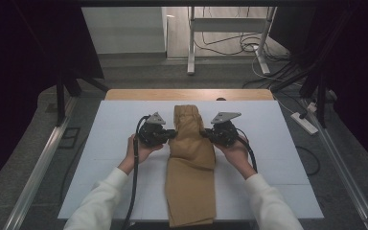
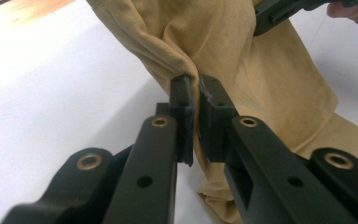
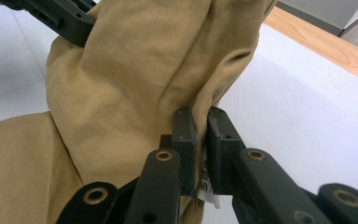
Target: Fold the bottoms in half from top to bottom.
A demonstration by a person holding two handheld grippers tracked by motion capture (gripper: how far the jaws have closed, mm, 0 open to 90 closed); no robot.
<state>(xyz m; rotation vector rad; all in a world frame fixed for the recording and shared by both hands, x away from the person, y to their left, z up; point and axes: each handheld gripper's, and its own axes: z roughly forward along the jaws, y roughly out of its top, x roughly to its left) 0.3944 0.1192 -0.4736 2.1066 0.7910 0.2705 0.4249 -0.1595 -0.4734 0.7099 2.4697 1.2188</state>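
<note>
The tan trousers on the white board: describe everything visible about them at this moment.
The tan trousers look like soft, faintly ribbed cotton. They lie lengthwise down the middle of the white board, legs stacked toward the person, and the far part is folded over and lifted into a hump. The left gripper pinches one side edge and the right gripper the other, both jaws shut on cloth. A small white label shows by the right jaws.

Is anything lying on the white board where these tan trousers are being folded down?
Nothing visible does. Both tongs, left and right, pinch the tan cloth trousers; the white board around them is bare.
</note>
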